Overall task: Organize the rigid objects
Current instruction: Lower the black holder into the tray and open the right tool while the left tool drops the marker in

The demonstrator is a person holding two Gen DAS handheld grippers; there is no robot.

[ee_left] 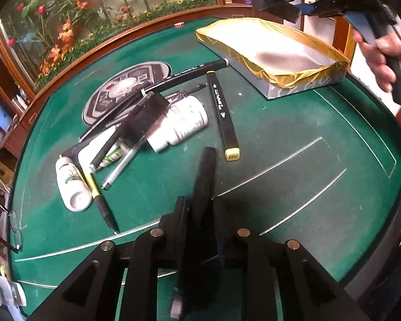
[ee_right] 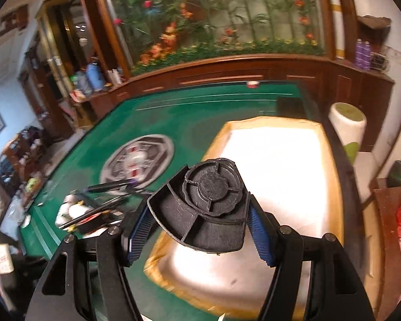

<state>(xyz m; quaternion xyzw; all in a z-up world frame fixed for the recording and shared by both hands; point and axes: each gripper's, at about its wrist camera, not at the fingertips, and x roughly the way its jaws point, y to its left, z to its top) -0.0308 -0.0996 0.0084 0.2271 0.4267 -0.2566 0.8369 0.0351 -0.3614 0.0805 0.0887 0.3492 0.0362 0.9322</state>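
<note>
My right gripper (ee_right: 200, 227) is shut on a black round plastic piece (ee_right: 208, 206) and holds it above the near end of the gold-lined box (ee_right: 331, 187). In the left wrist view the right gripper (ee_left: 288, 6) hovers over the box (ee_left: 307, 79) at the far right. My left gripper (ee_left: 203, 176) is shut, its fingers pressed together low over the green felt table (ee_left: 280, 133), with nothing visible between them. A pile of pens, markers and white bottles (ee_left: 136, 123) lies just left of it. A black marker with a yellow cap (ee_left: 223, 119) lies ahead.
A round grey disc (ee_left: 125, 88) is set in the middle of the table. Glasses (ee_left: 13, 224) lie at the left edge. A wooden rail and a flower mural run behind the table. A white stool (ee_right: 347, 125) stands beyond the right edge.
</note>
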